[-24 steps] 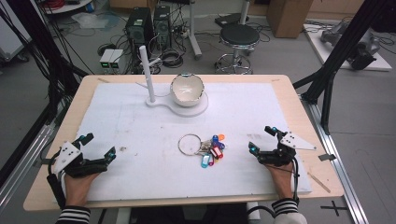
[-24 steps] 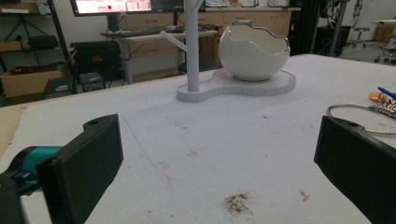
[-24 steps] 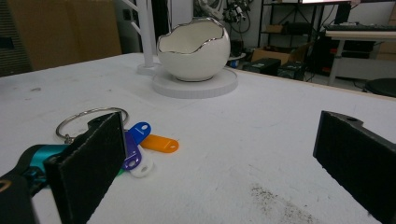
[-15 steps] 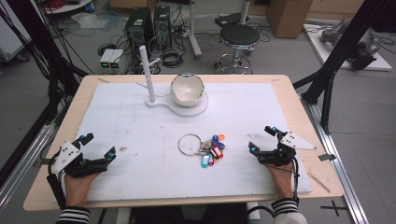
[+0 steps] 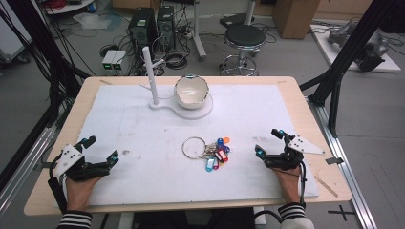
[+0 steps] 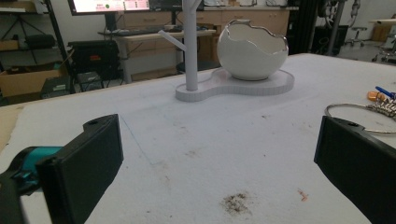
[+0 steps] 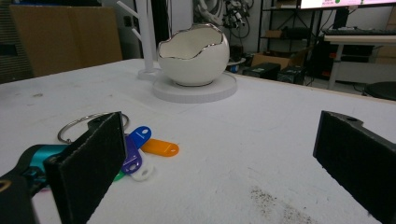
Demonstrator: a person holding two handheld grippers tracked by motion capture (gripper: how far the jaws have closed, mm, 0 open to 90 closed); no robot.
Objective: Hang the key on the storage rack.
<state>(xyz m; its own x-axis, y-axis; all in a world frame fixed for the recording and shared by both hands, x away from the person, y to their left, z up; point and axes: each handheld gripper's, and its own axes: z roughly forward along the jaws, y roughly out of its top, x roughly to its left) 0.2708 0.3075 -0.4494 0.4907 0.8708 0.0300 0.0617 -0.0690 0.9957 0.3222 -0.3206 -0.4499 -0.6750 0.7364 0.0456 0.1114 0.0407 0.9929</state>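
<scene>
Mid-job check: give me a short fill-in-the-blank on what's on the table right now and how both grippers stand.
1. The key ring with its coloured tags lies on the table nearer the ____ gripper.
2. The left gripper and the right one both have their jaws ____, holding nothing.
3. The egg-shaped bowl sits on a white stand next to an upright ____.
4. Among the tags, the one farthest from the ring in the right gripper view is ____.

Missing words: right; open; post; orange
</scene>
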